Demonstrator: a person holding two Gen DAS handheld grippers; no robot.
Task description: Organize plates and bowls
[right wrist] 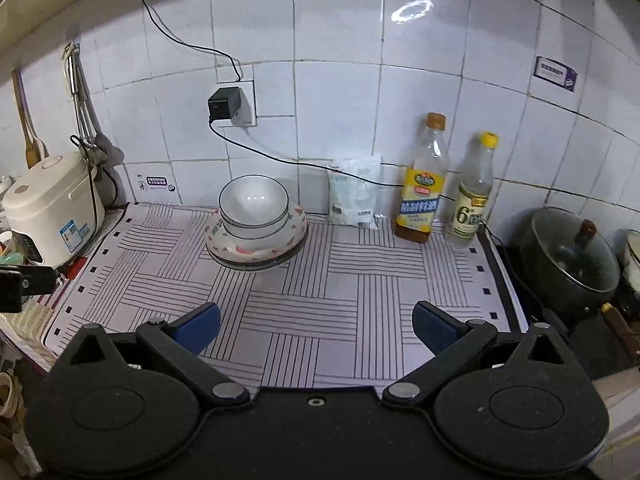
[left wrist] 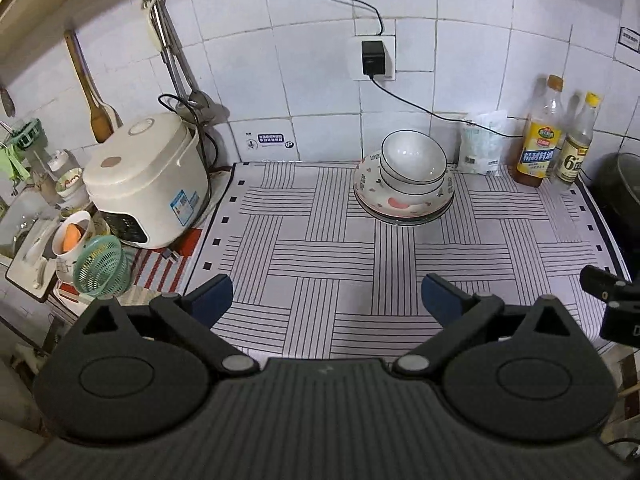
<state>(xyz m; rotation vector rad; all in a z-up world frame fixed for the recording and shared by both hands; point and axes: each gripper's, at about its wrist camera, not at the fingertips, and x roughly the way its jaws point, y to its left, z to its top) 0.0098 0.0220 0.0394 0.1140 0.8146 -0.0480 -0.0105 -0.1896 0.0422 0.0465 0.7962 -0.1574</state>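
Note:
A stack of white bowls with dark rims [left wrist: 413, 160] sits nested on patterned plates [left wrist: 400, 205] at the back of the striped mat [left wrist: 320, 252]. The same bowls [right wrist: 253, 210] and plates [right wrist: 256, 254] show in the right wrist view, at the mat's [right wrist: 300, 308] back left. My left gripper [left wrist: 327, 298] is open and empty, low over the mat's front, well short of the stack. My right gripper [right wrist: 316, 326] is open and empty, also near the front edge, to the right of the stack.
A white rice cooker [left wrist: 148, 178] stands at the left with cups and a green basket [left wrist: 102, 266]. Two bottles [right wrist: 422, 184] and a white bag [right wrist: 354, 194] stand by the tiled wall. A lidded dark pot [right wrist: 568, 256] sits at the right. A cable runs from a wall plug [right wrist: 225, 104].

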